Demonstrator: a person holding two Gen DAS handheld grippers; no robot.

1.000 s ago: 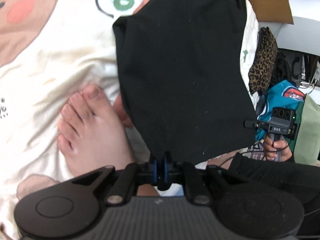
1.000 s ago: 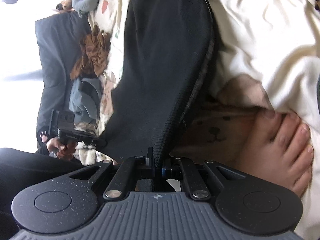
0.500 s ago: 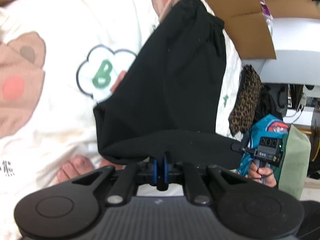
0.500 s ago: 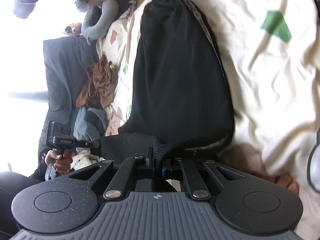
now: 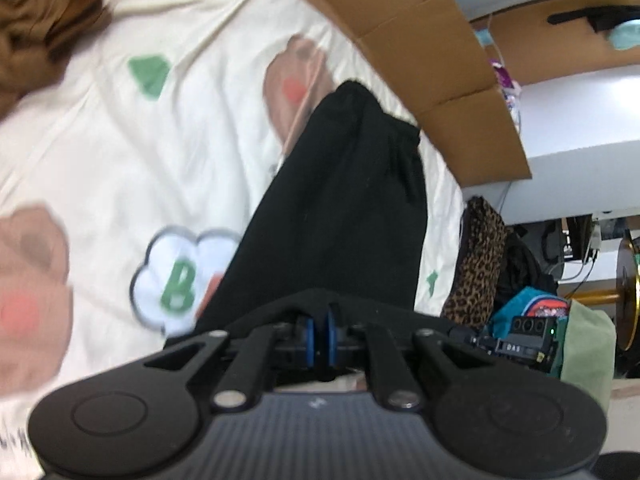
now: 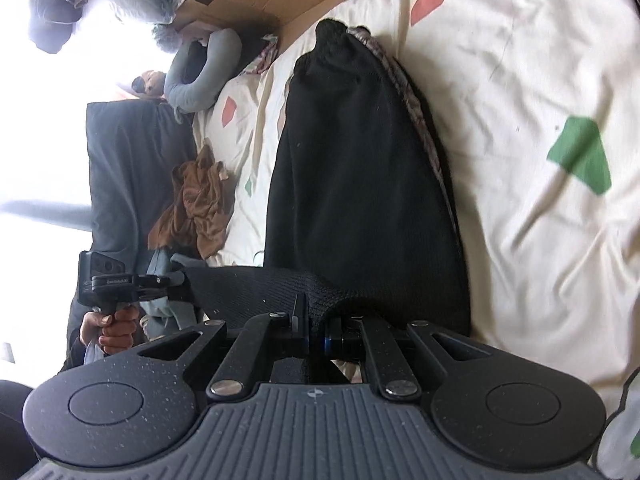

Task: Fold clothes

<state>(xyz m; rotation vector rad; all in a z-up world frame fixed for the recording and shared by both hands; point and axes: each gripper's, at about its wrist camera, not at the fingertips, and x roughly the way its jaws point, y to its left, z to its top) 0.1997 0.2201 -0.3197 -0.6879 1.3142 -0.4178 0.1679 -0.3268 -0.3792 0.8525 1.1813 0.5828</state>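
Black fabric, a knit garment (image 5: 344, 216), is stretched lengthwise over a cream bedsheet (image 5: 120, 152) printed with bear faces, green shapes and a cloud bearing the letter B. Its far end is bunched near a flattened cardboard box (image 5: 436, 64), while its near hem is lifted off the sheet and drawn taut between the two tools. The left gripper (image 5: 320, 334) is seen with its blue-edged jaws pressed together, the hem pinched between them. The right gripper (image 6: 316, 328) is likewise clamped on a ribbed fold of the same hem. In the right wrist view, the other tool is seen at the left, gripped by a hand (image 6: 110, 326), with the hem running from it across the picture. A striped lining or second layer shows along the garment's right edge there. A crumpled brown cloth (image 6: 196, 208) lies on the sheet well apart from the garment, beside a dark cushion (image 6: 128, 168). A leopard-print item (image 5: 476, 260) hangs off the bed edge in the left wrist view.
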